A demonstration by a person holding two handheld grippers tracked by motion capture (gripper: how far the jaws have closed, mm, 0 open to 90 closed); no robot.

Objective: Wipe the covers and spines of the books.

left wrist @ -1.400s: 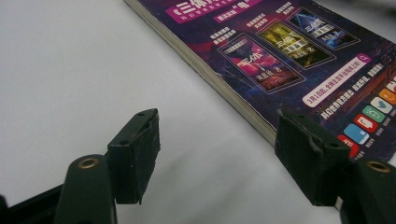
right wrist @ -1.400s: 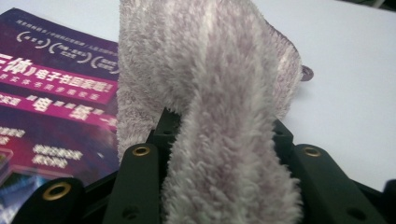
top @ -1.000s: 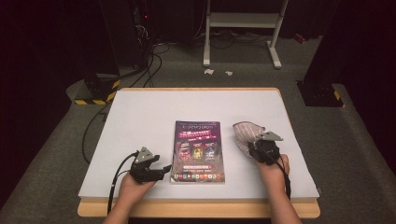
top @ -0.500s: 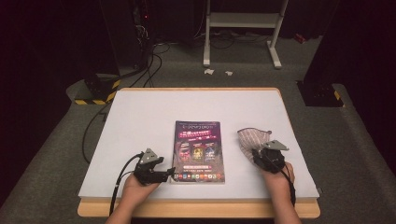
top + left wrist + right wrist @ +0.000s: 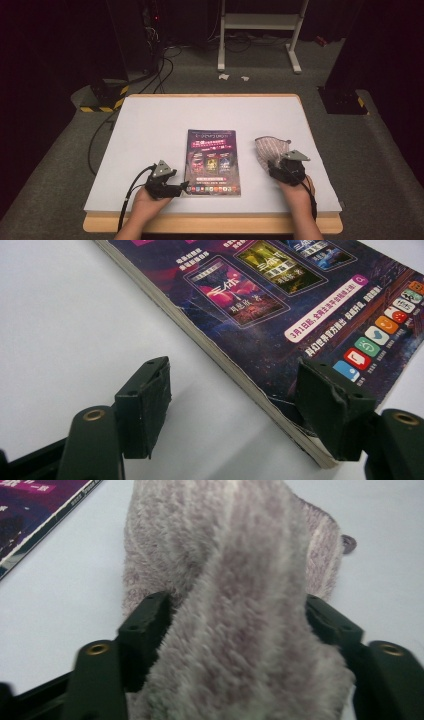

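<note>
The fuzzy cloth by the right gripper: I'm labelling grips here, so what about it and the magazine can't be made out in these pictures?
- Right gripper: the cloth fills the gap between the jaws, hiding whether the pads press it; the jaws have just been opening.
- Cloth's near end: cut off by the bottom edge of the right gripper view.
- Magazine: its cover text is too small in the high view.

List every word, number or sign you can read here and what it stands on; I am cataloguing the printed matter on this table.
"三体": on the pink picture panel on the cover of the dark purple paperback magazine.
"3月1日起...": opens the white pill-shaped banner on that cover; the characters after it are too small to read.
Other cover headings, captions under the coloured app icons: too small or blurred.
Fuzzy grey-mauve striped cloth: no text.
White table sheet: no text.
</note>
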